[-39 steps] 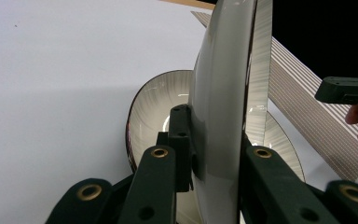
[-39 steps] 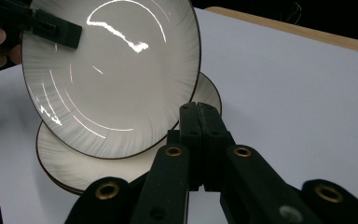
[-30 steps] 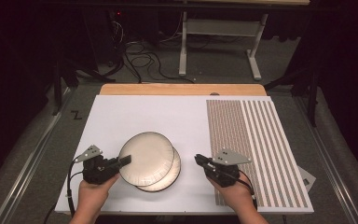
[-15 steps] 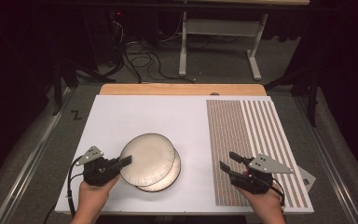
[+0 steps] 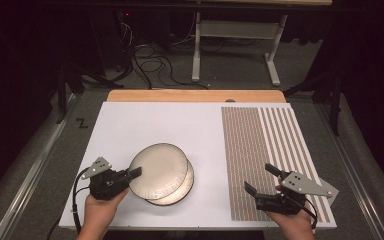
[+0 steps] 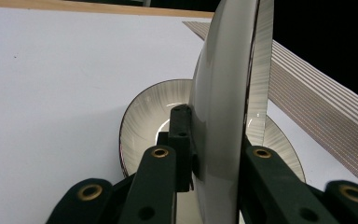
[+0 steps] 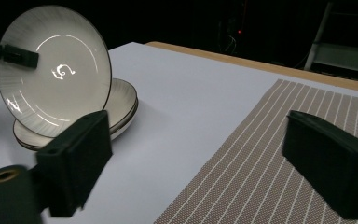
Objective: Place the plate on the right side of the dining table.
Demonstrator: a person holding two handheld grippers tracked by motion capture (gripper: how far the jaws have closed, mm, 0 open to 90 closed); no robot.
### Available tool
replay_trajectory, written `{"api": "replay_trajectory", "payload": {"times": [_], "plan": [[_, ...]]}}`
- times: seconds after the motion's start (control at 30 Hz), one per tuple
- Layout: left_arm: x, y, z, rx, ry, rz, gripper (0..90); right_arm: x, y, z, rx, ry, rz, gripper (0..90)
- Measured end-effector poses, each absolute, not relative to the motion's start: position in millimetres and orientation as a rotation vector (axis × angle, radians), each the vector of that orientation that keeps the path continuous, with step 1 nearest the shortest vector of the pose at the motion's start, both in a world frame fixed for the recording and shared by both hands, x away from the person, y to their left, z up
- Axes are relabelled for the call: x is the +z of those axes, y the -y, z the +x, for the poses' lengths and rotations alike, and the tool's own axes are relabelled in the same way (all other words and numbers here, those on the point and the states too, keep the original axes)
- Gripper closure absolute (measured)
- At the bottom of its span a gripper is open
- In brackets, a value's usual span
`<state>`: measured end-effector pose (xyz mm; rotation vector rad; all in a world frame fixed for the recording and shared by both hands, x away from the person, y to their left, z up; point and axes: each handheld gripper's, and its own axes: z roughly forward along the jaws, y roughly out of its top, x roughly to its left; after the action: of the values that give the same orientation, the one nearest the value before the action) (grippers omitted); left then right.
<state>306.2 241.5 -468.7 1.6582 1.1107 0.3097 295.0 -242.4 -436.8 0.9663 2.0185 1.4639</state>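
Observation:
My left gripper (image 5: 135, 173) is shut on the rim of a cream plate with a dark edge (image 5: 157, 167) and holds it tilted up on edge. That plate leans above a short stack of matching plates (image 5: 182, 190) on the white table top (image 5: 145, 125). In the left gripper view the held plate (image 6: 223, 93) stands between the jaws, with a lower plate (image 6: 149, 112) behind it. My right gripper (image 5: 259, 178) hovers over the striped brown placemat (image 5: 265, 135) at the front right. Its jaws have just been opening and have nothing between them. The right gripper view shows the tilted plate (image 7: 56, 70) far left.
A wooden strip (image 5: 195, 96) runs along the table's far edge. Beyond it stand a metal frame (image 5: 235, 45) and loose cables (image 5: 150, 65) on the floor. Bare white surface lies between the plates and the placemat (image 7: 270, 154).
The right gripper has moved right, away from the plates and over the placemat, and its jaws have opened wide. The left gripper and its tilted plate have stayed put.

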Motion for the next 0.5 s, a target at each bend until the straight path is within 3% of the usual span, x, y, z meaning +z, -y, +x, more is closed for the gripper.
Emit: {"api": "replay_trajectory", "payload": {"times": [0.03,0.5], "plan": [[-468.7,-241.3,306.1,0.311,-1.108,1.659,79.9,-437.0,243.5,295.4,1.464,-2.013,0.971,0.1],[-468.4,-241.1,305.7,0.319,-1.096,1.665,79.9,-436.2,238.9,300.7,1.481,-2.026,0.964,0.2]]}}
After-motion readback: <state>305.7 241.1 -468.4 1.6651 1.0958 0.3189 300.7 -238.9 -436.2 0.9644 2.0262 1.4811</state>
